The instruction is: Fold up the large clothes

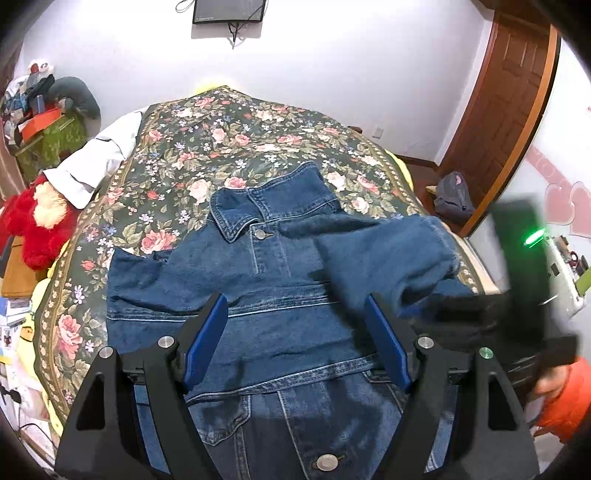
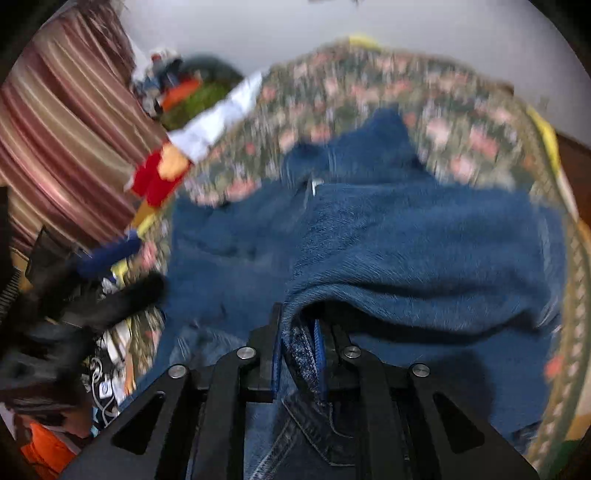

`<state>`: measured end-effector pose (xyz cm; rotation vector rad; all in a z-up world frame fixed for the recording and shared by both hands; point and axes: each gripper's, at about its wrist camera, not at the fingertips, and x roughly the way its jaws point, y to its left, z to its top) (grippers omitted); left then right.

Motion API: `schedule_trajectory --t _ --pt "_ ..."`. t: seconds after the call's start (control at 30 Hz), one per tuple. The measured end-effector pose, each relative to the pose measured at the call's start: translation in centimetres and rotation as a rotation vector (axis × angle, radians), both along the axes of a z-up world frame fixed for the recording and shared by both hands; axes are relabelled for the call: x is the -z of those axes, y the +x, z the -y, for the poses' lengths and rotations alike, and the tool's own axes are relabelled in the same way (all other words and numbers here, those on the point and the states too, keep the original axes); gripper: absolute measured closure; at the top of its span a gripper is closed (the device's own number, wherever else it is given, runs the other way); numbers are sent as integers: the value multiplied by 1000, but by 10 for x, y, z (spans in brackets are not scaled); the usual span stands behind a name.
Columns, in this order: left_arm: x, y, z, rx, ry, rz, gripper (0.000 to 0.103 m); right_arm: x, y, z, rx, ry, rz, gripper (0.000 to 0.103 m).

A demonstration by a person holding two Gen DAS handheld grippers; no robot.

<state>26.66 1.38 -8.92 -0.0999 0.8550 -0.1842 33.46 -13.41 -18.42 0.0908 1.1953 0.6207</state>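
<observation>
Your left tongs (image 1: pixel 295 339) stood wide apart above the denim jacket (image 1: pixel 258 280), blue pads (image 1: pixel 207 339) clear of the cloth and nothing between them. Your right tongs (image 2: pixel 299 354) were pressed together on a fold of that jacket's denim, which bunched up between the blue pads and draped over the fingertips; that view was blurred.

The jacket lay front up on the bed, dark blue with paler stitched seams. Nearest you were a chest pocket flap and a metal button (image 1: pixel 327 462); farther up ran the button placket with a second button (image 1: pixel 260 233), then the collar (image 1: pixel 255 206), spread open and pointing away from you. The sleeve (image 1: pixel 391 254) on the right side of the left wrist view was lifted and carried across the chest, its fuzzy inner face showing.

Under it, the bed wore a dark floral bedspread (image 1: pixel 221 144) with pink roses and a patterned border. A white garment (image 1: pixel 103 155) lay at its far left edge, beside a red plush toy (image 1: pixel 37 221). Your orange sleeve (image 1: pixel 565 398) showed at the lower right. Beyond stood a white wall with a dark screen (image 1: pixel 229 11) mounted high, a brown wooden door (image 1: pixel 506 110) at right, and a cluttered green-covered stand (image 1: pixel 51 140) at left. The right wrist view also caught striped curtains (image 2: pixel 62 140).
</observation>
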Motion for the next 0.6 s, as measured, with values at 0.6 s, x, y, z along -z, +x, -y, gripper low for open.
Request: schedule_trajectory --t 0.6 --pt "97 48 38 48 107 -252 27 -54 -38 86 2 -94 103 91"
